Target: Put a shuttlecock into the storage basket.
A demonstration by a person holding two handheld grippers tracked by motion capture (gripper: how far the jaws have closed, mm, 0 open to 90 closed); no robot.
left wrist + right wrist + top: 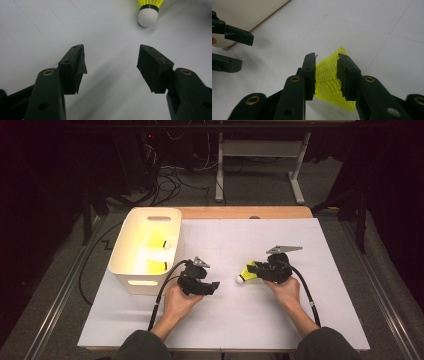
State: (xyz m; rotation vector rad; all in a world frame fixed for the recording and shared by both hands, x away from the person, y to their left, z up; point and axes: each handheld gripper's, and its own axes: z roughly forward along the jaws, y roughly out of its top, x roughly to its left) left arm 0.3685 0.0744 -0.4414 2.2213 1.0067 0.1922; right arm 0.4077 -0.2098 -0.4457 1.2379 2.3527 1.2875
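Observation:
A yellow shuttlecock [248,272] with a white cork tip lies on the white table sheet [280,315], its cork pointing left toward my left gripper. My right gripper [256,269] has its jaws around the mesh skirt. In the right gripper view both pads of the right gripper [326,62] touch the shuttlecock [328,80] at its skirt. My left gripper [213,286] rests just left of the cork, open and holding nothing. In the left gripper view the left gripper [111,60] has its jaws wide apart, and the shuttlecock [148,13] shows its cork ahead at the upper right.
A cream plastic bin [131,272] stands at the table's left and holds two more yellow shuttlecocks [155,241]. The bin wall [249,12] and the left gripper [245,53] appear at the left of the right gripper view. Dark floor with cables and a desk frame lies beyond.

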